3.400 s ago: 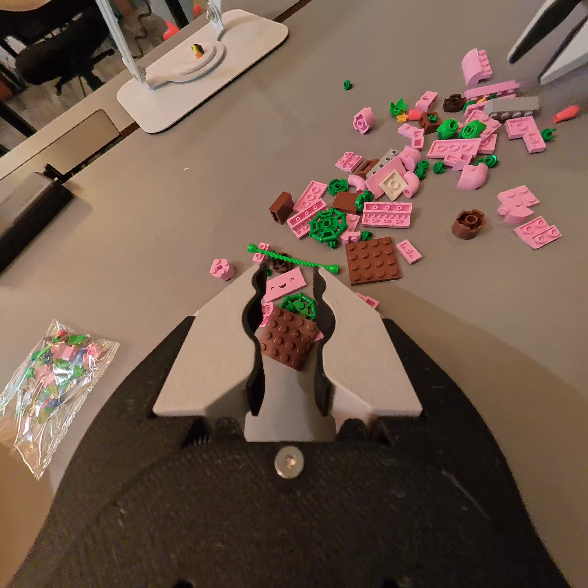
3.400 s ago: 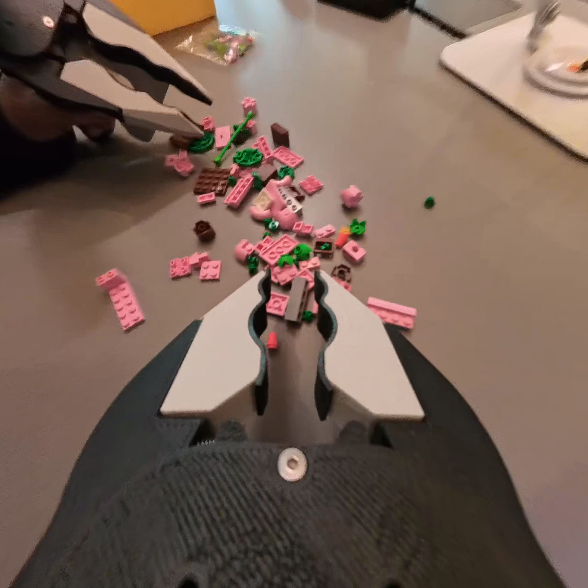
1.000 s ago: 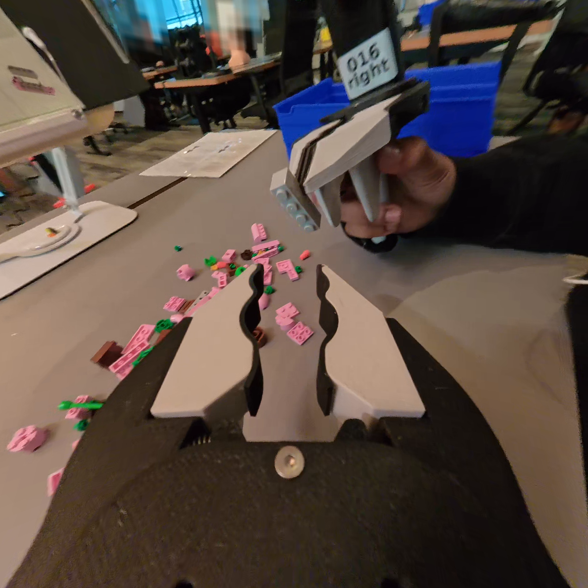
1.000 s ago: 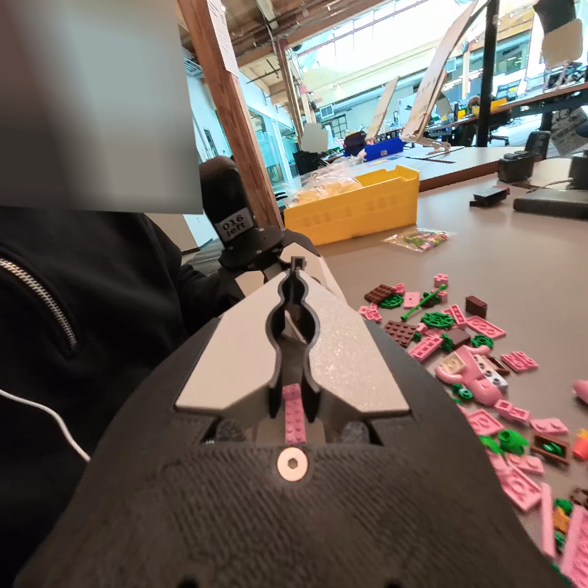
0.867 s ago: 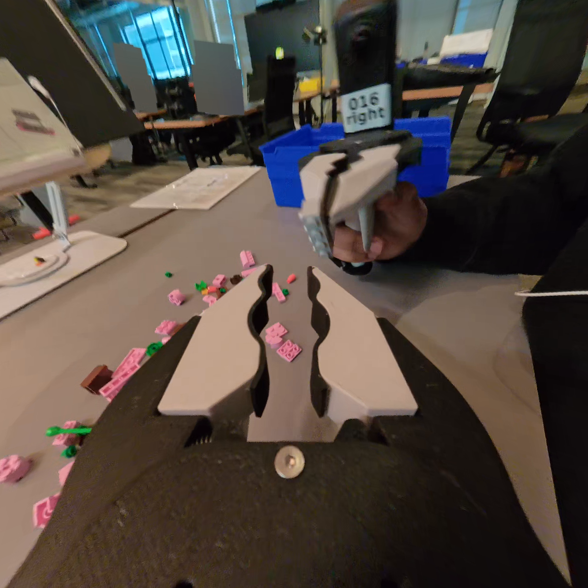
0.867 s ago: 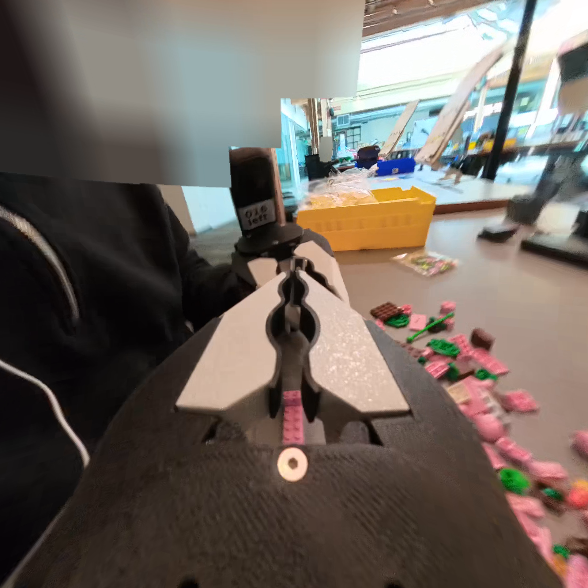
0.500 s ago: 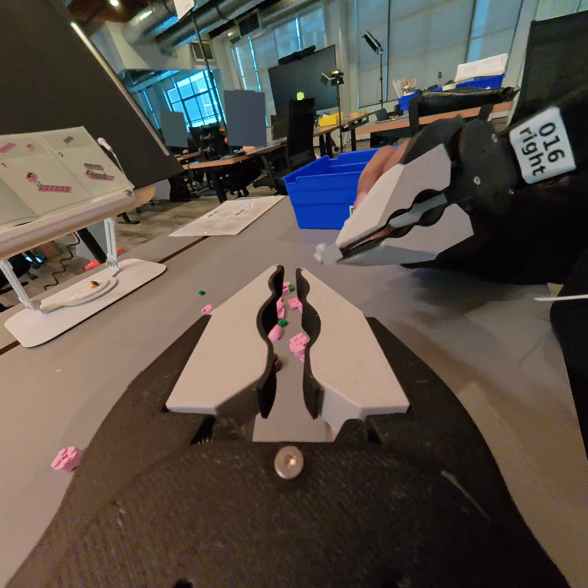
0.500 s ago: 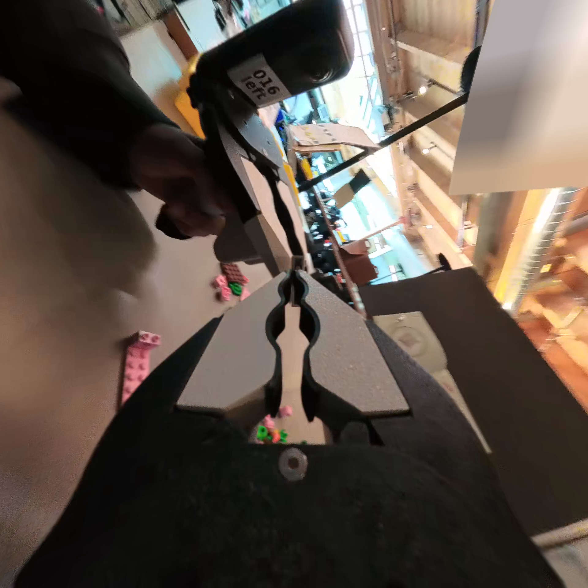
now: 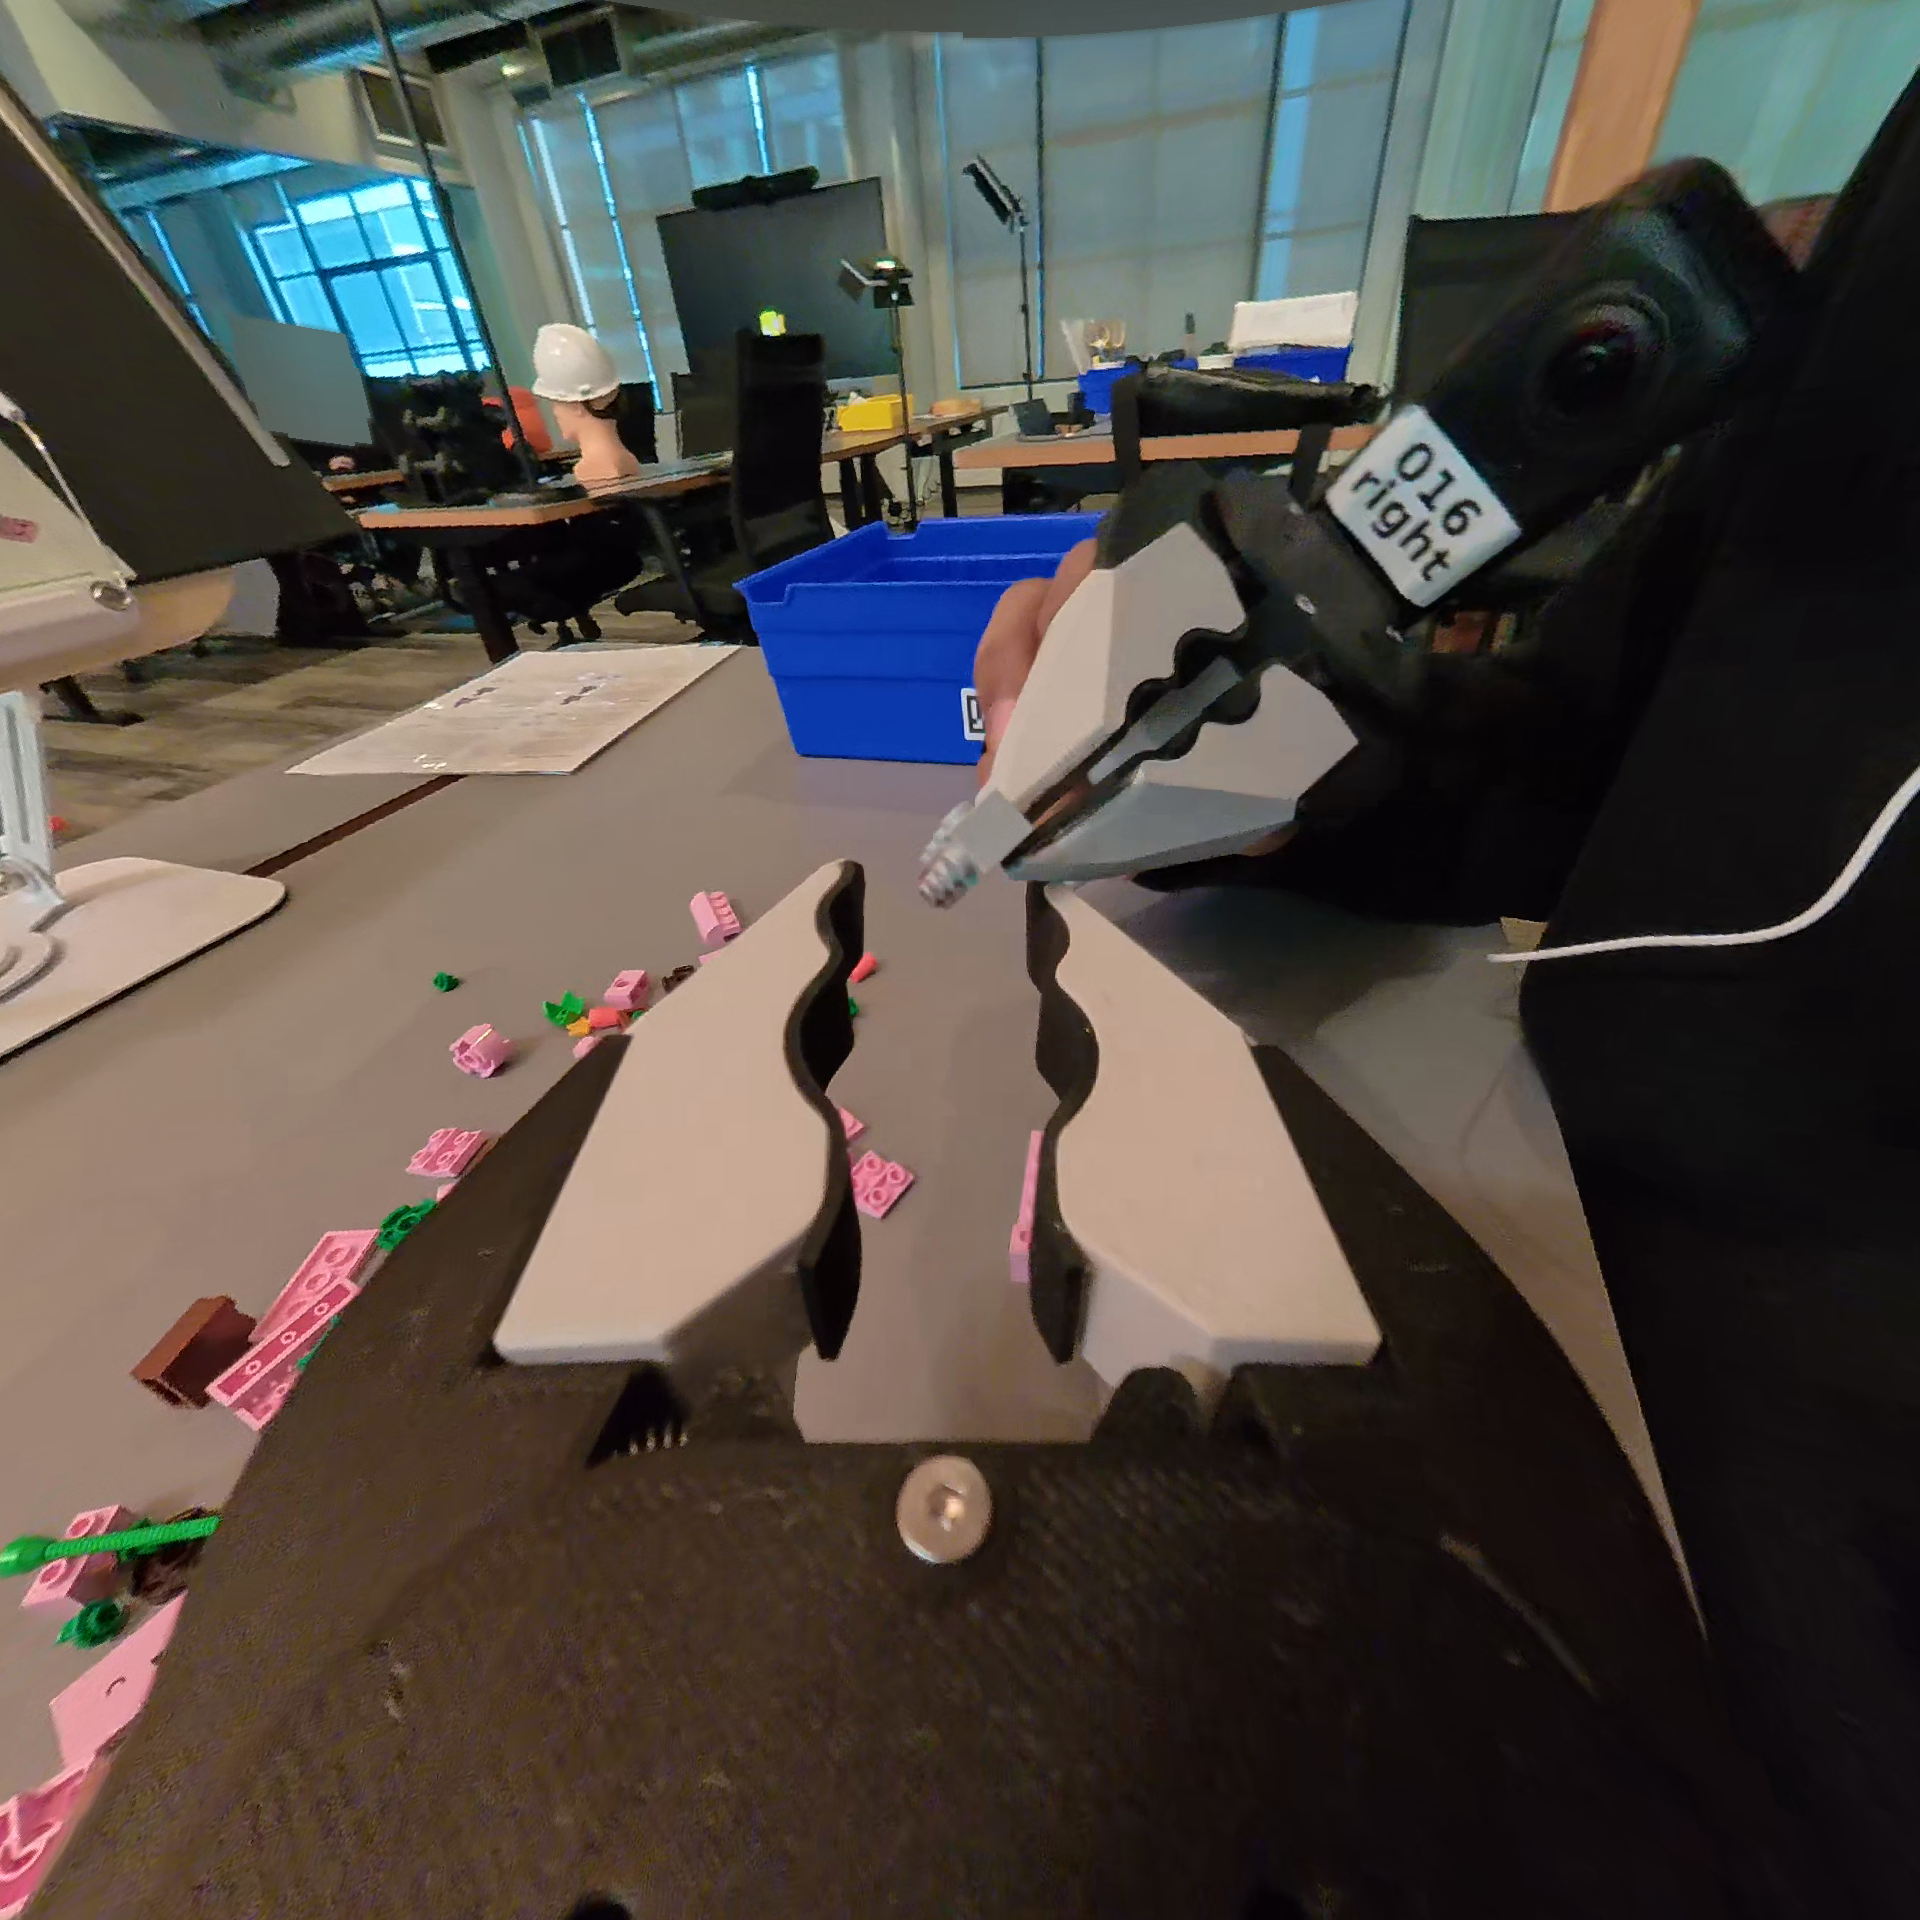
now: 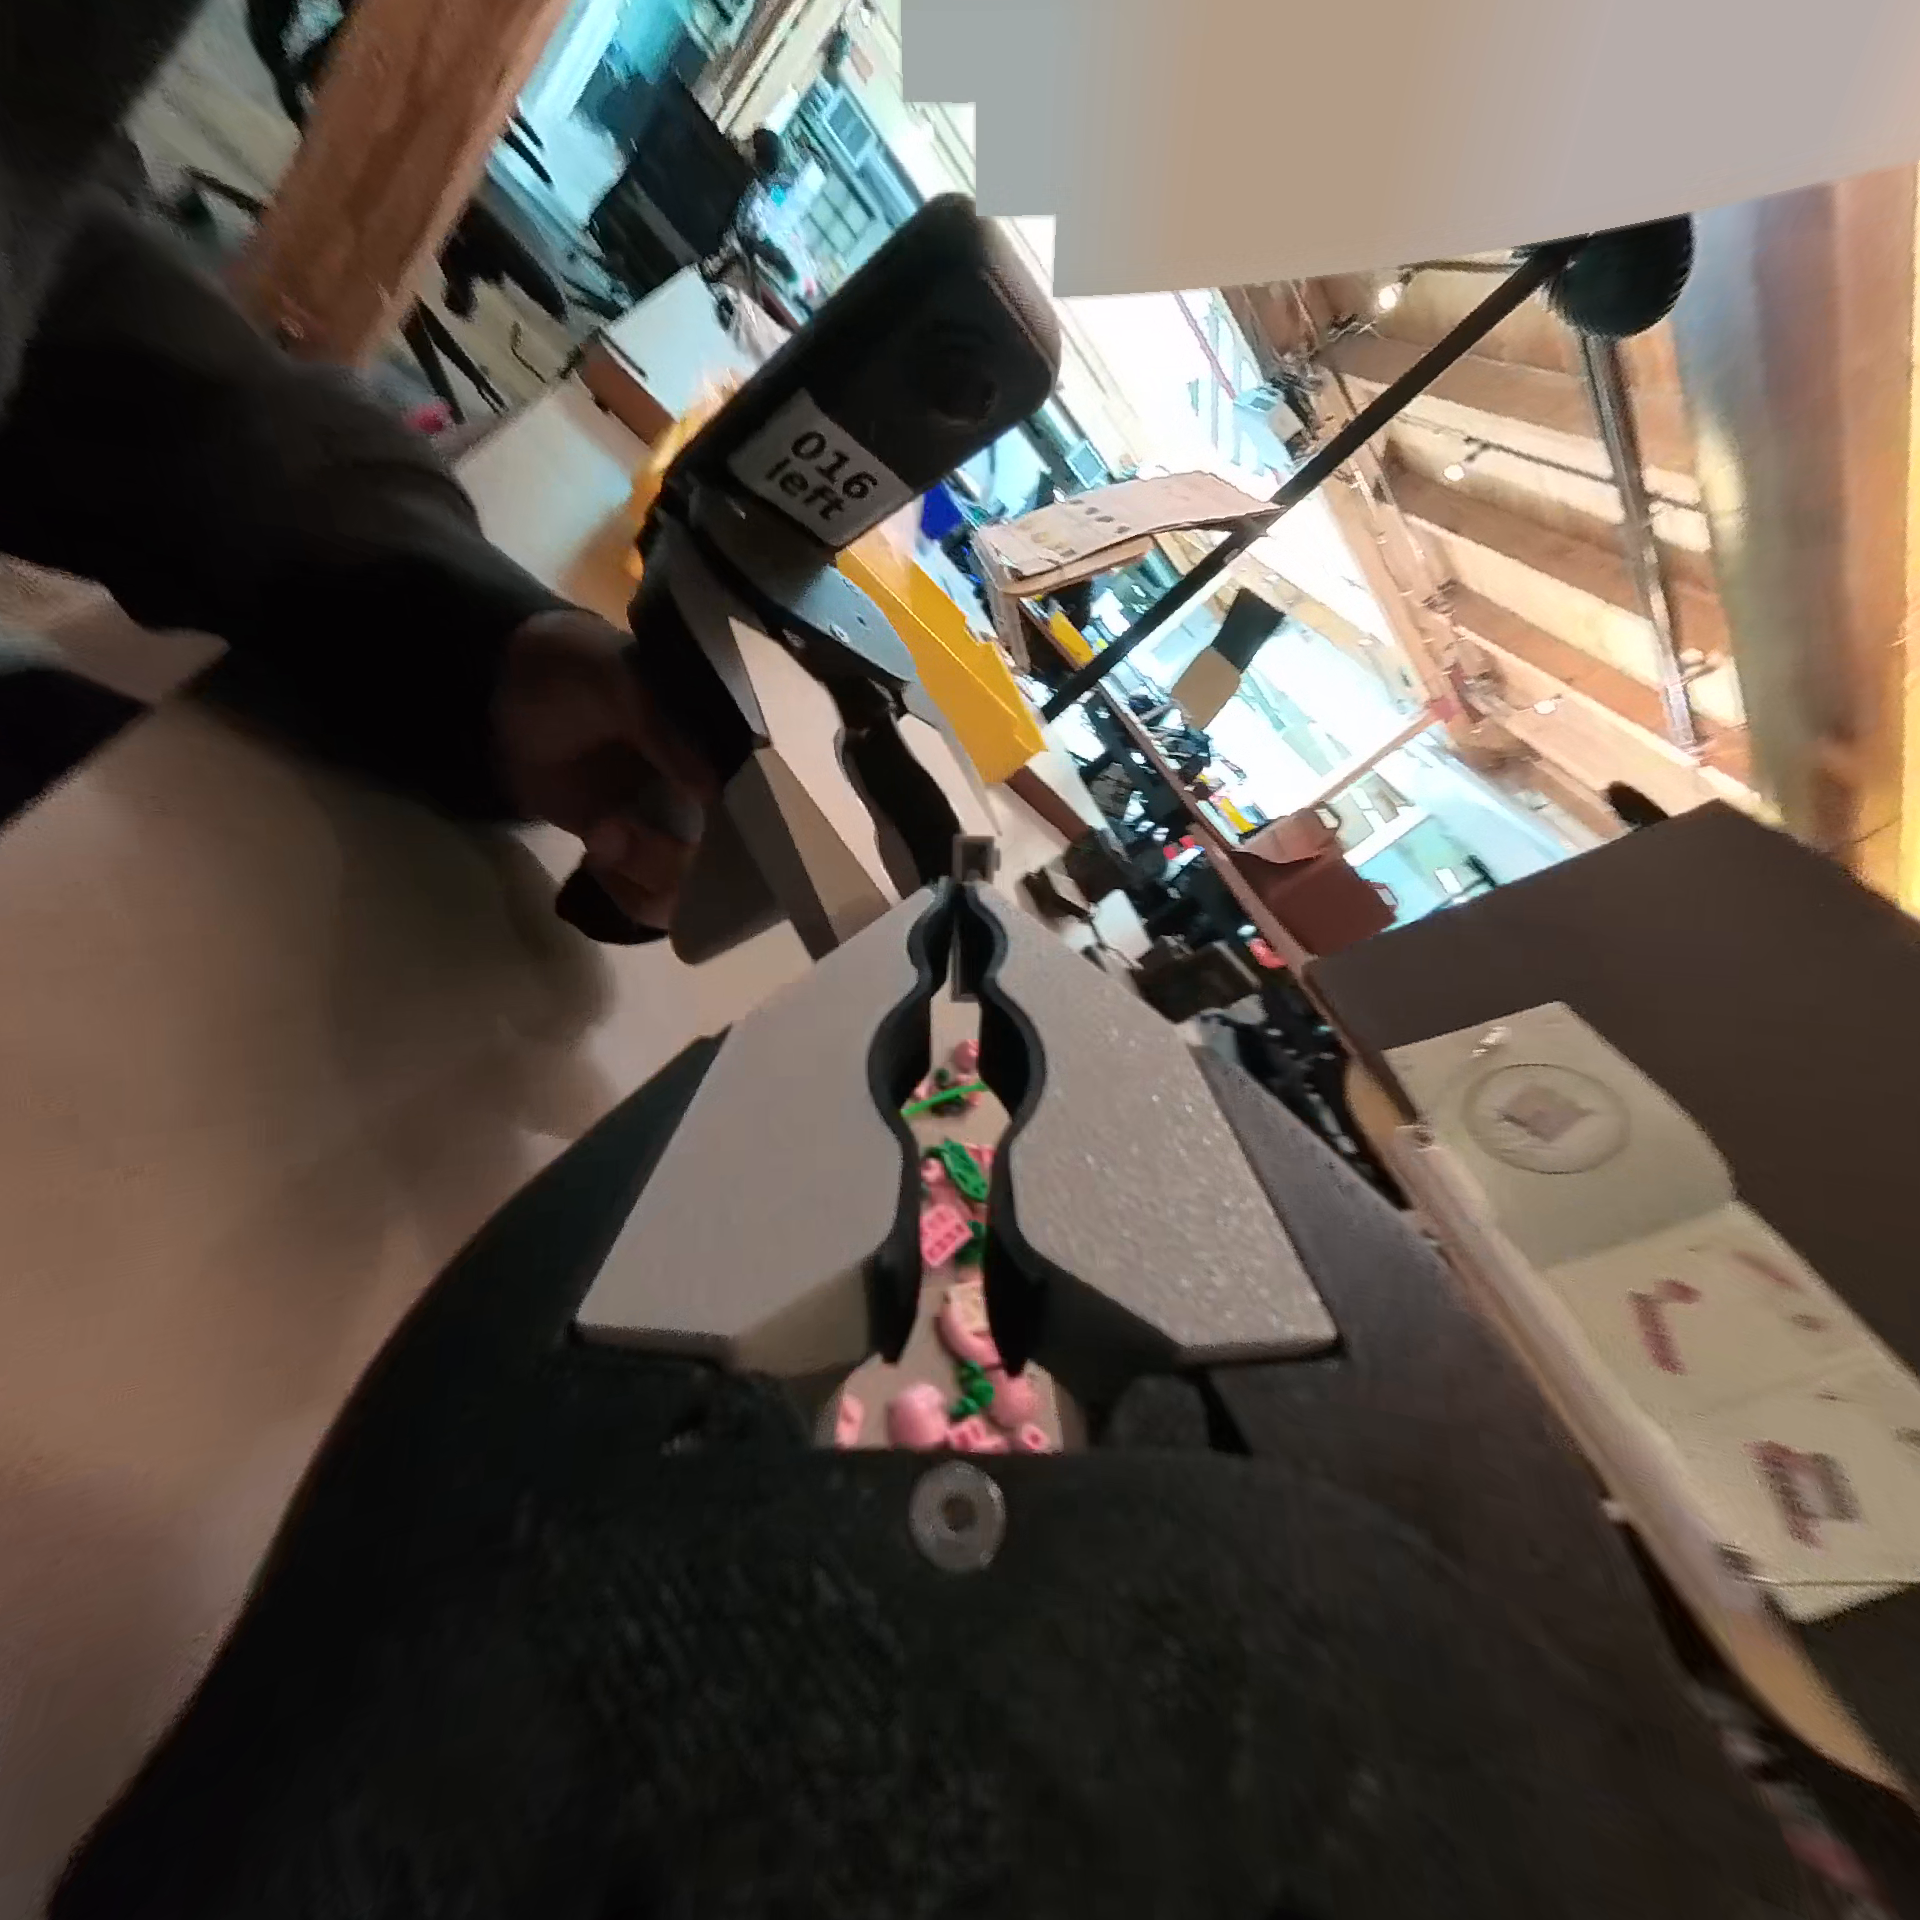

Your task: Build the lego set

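Note:
My left gripper (image 9: 943,891) is open and empty, held above the grey table (image 9: 623,831). My right gripper (image 9: 1023,831) comes in from the right, shut on a small grey brick (image 9: 961,847). The brick's studded end sits just above the gap between my left fingertips. In the right wrist view the grey brick (image 10: 971,857) sticks out of the shut right gripper (image 10: 961,904), and the left gripper (image 10: 831,810) is just beyond it. Loose pink, green and brown pieces (image 9: 468,1143) lie scattered on the table. A pink plate (image 9: 1023,1205) shows partly behind my left gripper's right finger.
A blue bin (image 9: 894,644) stands at the back of the table beside a paper sheet (image 9: 520,707). A white stand base (image 9: 125,914) is at the left. A yellow bin (image 10: 935,665) and an instruction sheet (image 10: 1662,1351) show in the right wrist view. A dark sleeve (image 9: 1766,1039) fills the right. The grippers are tip to tip, or close to it.
My left jaws have opened wider. My right gripper has brought the grey brick down and closer to my left fingertips. Both grippers lifted off the pile earlier.

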The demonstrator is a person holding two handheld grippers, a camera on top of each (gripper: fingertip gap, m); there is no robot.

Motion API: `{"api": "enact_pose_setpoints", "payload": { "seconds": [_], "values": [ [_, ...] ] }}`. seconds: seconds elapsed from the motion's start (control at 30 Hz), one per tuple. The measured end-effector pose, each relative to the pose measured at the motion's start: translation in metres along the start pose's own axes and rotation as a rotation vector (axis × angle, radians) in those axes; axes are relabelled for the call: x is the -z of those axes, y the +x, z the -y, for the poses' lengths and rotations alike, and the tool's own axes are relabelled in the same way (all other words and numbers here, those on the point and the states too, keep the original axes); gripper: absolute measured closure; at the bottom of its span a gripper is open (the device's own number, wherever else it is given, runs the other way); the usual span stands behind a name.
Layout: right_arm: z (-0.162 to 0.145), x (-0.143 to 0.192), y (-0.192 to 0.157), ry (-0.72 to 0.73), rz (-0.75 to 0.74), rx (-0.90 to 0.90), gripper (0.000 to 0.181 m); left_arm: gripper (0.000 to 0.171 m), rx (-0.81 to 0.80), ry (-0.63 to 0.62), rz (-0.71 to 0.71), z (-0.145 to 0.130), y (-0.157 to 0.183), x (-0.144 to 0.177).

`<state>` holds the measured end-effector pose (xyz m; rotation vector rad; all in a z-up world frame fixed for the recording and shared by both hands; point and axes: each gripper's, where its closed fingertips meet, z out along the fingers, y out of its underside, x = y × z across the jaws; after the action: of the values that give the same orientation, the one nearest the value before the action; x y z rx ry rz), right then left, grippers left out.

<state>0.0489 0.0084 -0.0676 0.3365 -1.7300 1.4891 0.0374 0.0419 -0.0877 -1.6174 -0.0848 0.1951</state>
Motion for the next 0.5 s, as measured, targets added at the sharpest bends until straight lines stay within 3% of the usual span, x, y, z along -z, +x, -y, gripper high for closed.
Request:
{"api": "enact_pose_setpoints", "payload": {
  "seconds": [0.13, 0.3, 0.5],
  "values": [
    [-0.001, 0.0, 0.001, 0.033, 0.054, -0.181, 0.181, 0.151, -0.004, 0.001, -0.04, 0.0, 0.007, 0.0],
    [-0.007, 0.001, 0.002, 0.06, 0.148, -0.434, 0.181, 0.149, 0.019, -0.021, -0.058, -0.004, 0.008, -0.001],
    [-0.019, 0.002, 0.002, 0.063, 0.258, -0.727, 0.181, 0.158, 0.041, -0.043, 0.003, -0.009, -0.005, 0.0]
  ]
}}
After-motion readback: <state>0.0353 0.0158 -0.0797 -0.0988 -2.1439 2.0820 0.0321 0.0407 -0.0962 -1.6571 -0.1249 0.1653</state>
